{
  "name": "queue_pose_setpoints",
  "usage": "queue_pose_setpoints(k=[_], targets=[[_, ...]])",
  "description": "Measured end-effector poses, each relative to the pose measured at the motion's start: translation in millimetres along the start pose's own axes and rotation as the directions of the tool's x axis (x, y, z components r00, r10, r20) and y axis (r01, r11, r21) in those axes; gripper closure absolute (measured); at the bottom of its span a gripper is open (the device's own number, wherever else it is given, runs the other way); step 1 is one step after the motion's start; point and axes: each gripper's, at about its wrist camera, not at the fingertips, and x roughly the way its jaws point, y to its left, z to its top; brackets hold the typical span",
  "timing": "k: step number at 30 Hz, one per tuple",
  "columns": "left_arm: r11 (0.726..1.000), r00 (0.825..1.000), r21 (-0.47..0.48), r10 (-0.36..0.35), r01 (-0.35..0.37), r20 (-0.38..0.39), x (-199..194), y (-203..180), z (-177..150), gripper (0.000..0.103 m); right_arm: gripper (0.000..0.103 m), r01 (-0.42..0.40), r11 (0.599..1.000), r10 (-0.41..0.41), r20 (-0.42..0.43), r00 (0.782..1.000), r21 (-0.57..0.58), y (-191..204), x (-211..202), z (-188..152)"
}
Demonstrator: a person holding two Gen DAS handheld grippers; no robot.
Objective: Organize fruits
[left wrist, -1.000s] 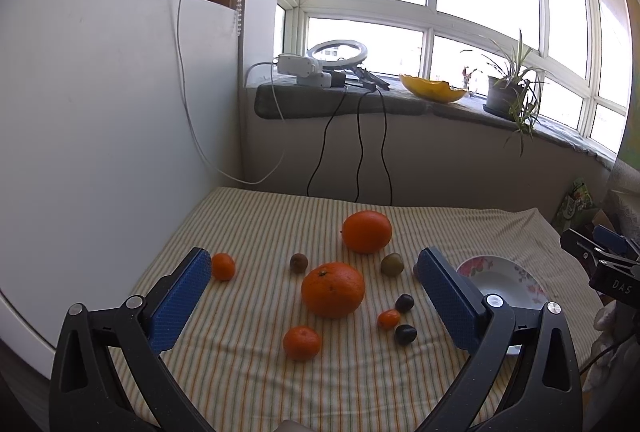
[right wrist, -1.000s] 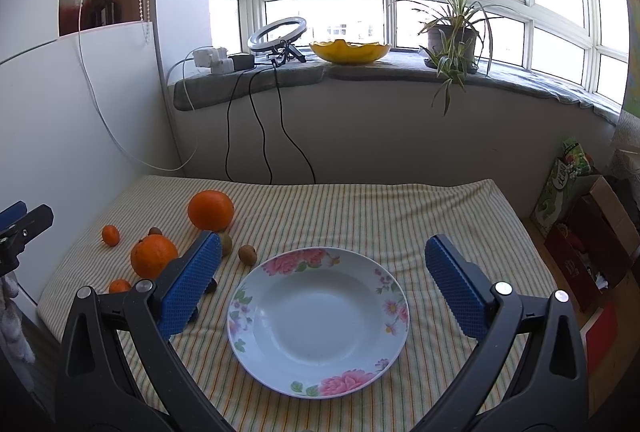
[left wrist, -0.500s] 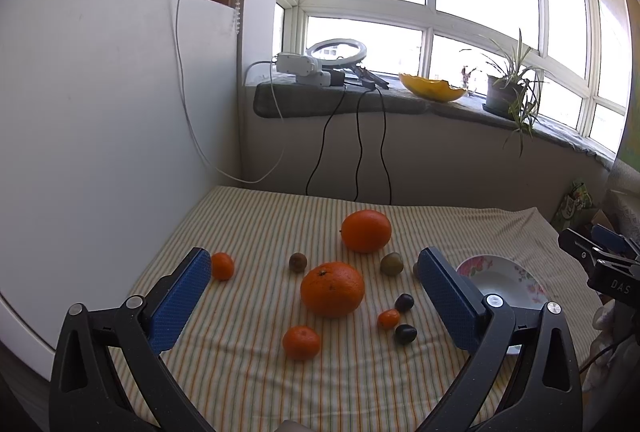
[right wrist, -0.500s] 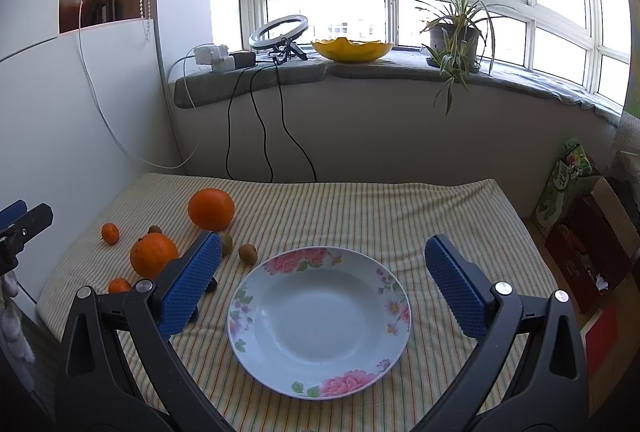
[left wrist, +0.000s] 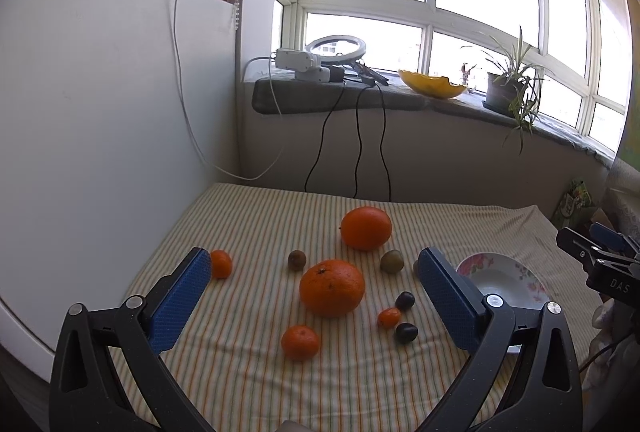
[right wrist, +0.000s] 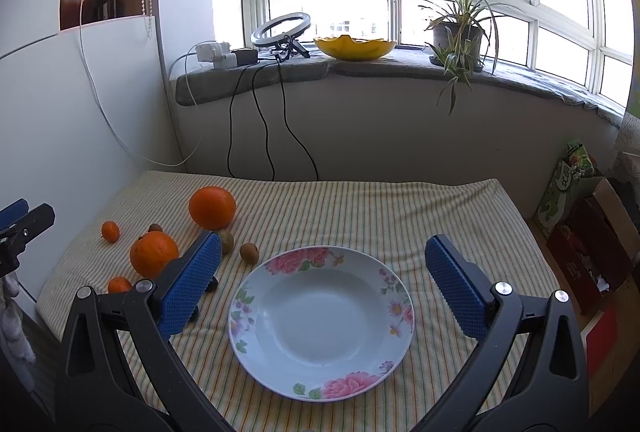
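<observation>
Two big oranges (left wrist: 332, 292) (left wrist: 366, 228) lie on the striped cloth, with small tangerines (left wrist: 300, 342) (left wrist: 221, 264) (left wrist: 389, 317), kiwis (left wrist: 391, 261) (left wrist: 297, 259) and dark plums (left wrist: 405, 300) (left wrist: 406, 332) around them. An empty floral plate (right wrist: 320, 316) sits to their right, and shows in the left wrist view (left wrist: 504, 272). My left gripper (left wrist: 314, 274) is open and empty, above the fruit. My right gripper (right wrist: 320, 260) is open and empty, above the plate.
A white board (left wrist: 100, 131) stands along the table's left side. Cables (left wrist: 356, 143) hang from the windowsill behind, which holds a ring light (right wrist: 280, 27), a yellow bowl (right wrist: 354, 47) and a plant (right wrist: 456, 35). Boxes (right wrist: 588, 232) stand on the floor right of the table.
</observation>
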Motion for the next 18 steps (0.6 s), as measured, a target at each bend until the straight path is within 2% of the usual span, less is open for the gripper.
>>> queue_pose_setpoints(k=[18], targets=[[0.999,0.999,-0.047,-0.014,0.011,-0.051,23,22,-12,0.001,0.000,-0.046,0.999,0.045,-0.034,0.998,-0.019,10,22,-1]])
